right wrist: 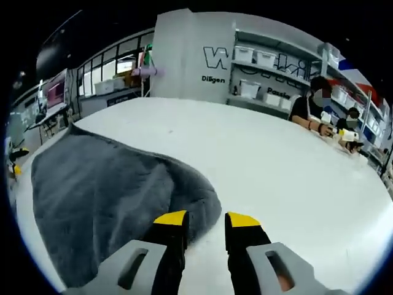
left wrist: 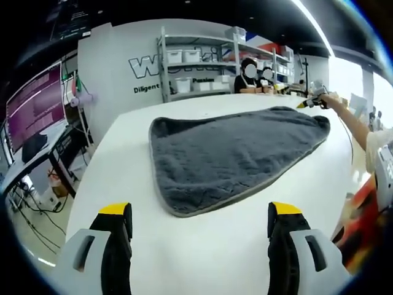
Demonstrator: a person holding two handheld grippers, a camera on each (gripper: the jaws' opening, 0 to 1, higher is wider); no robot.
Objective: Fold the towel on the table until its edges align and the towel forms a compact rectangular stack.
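Wall lettering [right wrist: 213, 79] "Diligen" — grey towel [left wrist: 233, 153] below

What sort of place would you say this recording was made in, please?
Probably a robotics lab or workshop: shelves of white storage bins stand against a lettered wall, a large monitor sits at a workstation, and people work at the shared white table.

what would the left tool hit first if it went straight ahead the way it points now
Probably the near edge of the grey towel. The left tool hangs open over bare white table, and the towel lies directly ahead; height is hard to judge.
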